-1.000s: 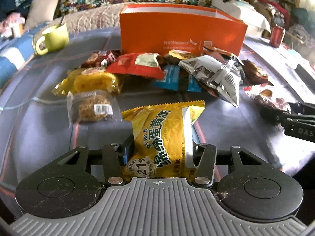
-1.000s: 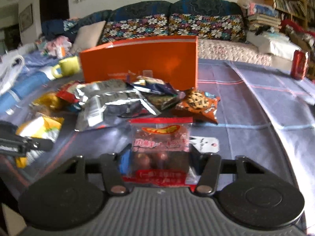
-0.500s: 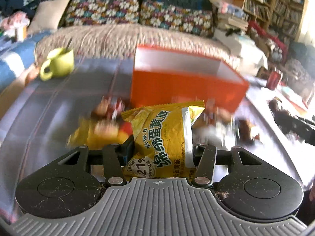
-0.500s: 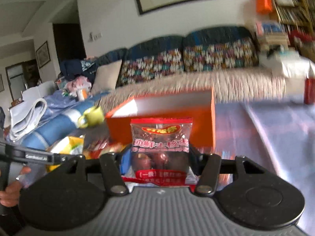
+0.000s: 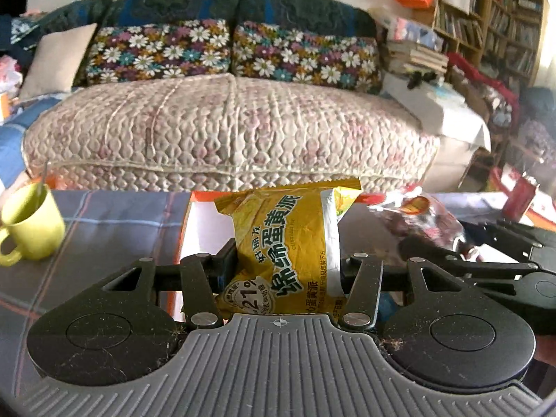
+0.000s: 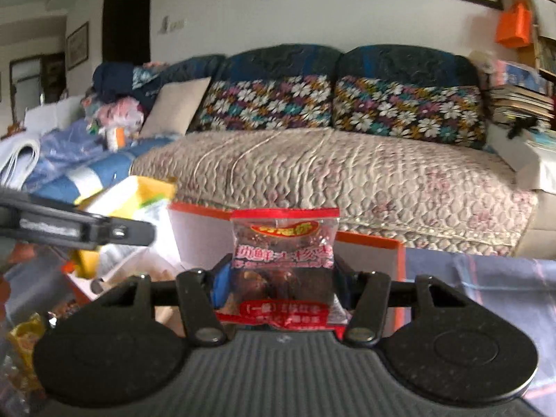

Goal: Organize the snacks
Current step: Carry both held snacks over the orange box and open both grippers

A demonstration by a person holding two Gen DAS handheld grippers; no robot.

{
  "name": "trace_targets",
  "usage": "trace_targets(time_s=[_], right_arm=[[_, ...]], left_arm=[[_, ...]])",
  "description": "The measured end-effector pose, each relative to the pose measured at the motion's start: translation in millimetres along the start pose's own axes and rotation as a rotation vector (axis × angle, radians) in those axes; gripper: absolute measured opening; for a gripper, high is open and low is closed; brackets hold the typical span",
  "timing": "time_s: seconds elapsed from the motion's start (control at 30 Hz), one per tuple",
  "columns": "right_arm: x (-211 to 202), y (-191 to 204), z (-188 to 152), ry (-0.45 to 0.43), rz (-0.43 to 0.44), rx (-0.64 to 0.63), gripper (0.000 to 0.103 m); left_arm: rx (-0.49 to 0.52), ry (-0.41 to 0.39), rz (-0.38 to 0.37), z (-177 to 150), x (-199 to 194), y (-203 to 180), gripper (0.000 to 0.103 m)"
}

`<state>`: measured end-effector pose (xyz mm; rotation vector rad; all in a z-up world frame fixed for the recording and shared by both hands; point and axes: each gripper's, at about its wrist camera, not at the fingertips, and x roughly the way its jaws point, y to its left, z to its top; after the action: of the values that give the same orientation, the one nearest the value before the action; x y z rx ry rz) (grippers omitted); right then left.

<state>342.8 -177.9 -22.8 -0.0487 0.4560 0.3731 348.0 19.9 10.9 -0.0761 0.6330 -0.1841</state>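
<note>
Progress: two snacks are lifted and held over the orange box (image 6: 368, 243); neither is released yet (an early-to-middle stage, as judged).
Left gripper (image 5: 281, 264): jaws are pressed on the yellow egg-yolk pie packet (image 5: 285, 246), which is held upright above the near wall of the box.
Right gripper (image 6: 283, 274): jaws are pinched on the clear red-trimmed date packet (image 6: 283, 257), carried just above the box's open top.
Box contents: a white inner wall is seen; some pale items appear low inside in the right view, but what they are cannot be told.
Left to do: both packets are to be dropped in; further wrappers (image 6: 24, 340) are glimpsed at the lower left on the bench (image 5: 104, 222) and remain to be gathered.
Bystander: a yellow-green mug (image 5: 29, 226) with a spoon is stood well apart from the box.
</note>
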Motion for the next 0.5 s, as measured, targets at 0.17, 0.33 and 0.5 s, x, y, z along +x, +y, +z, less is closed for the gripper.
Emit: trace_targets(time_s=[0.17,0.33,0.5], right_arm=[[-9.4,10.6,4.4,-0.060,0.035,0.006,0.083],[-74.5,15.3,-8.7,-0.166,0.004,0.006,0.102],[-138.0,5.2,-67.4,-0.145,-0.067,0.111,0.102]], left_arm=[[-0.014,0.023,0.017,-11.9,5.5,10.2,0.041],[-0.014,-0.063,0.034,-54.1,-72.7,20.7,0.059],[-0.059,-0.014,0.028,-119.3,-131.3,19.8,0.062]])
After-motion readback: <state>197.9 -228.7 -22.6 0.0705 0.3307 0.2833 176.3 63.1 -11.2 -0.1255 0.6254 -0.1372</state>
